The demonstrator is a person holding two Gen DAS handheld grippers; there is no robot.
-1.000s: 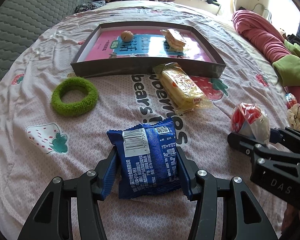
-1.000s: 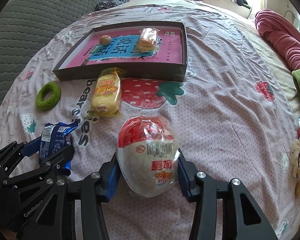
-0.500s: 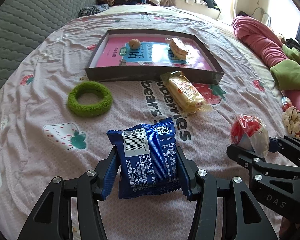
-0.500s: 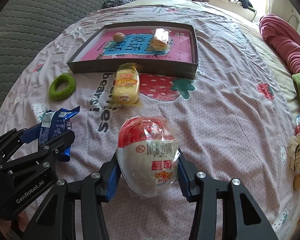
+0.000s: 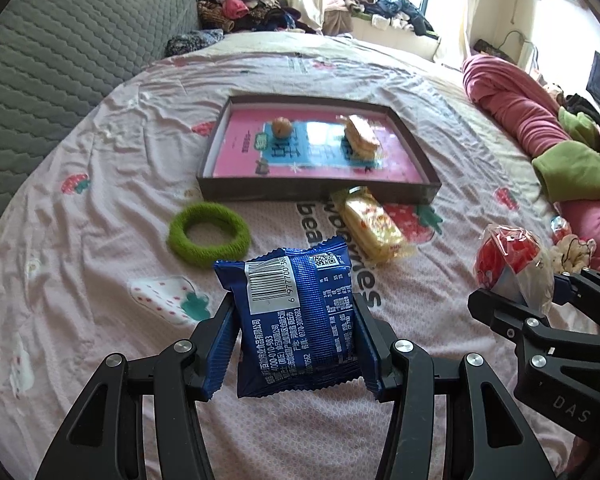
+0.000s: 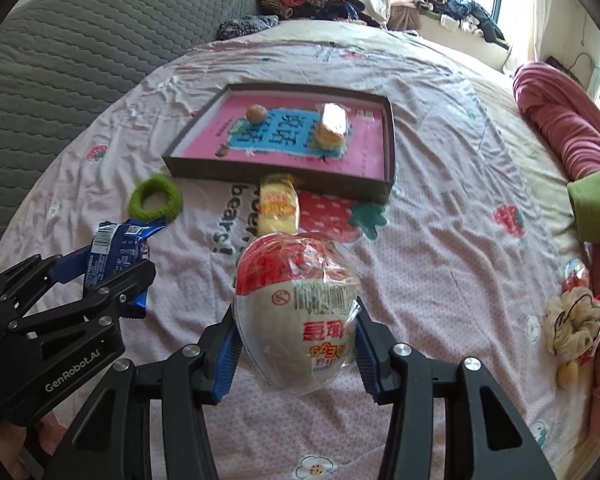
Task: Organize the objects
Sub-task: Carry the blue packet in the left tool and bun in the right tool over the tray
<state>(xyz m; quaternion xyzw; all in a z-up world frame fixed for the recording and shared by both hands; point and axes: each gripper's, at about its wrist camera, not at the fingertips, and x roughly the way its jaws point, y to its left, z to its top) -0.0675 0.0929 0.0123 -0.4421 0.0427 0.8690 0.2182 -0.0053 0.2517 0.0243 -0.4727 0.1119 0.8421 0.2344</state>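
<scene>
Blue snack packet hiding bedsheet behind it

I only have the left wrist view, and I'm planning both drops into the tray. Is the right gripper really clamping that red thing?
Observer: Yes. In the right wrist view both pads of the right gripper press the sides of the wrapped egg-shaped snack.
Operator: Is it all red?
Observer: No, its lower half is white, with a barcode and red print.
Operator: Anything behind my left gripper?
Observer: A hand shows below the left gripper, which holds the blue packet.
</scene>
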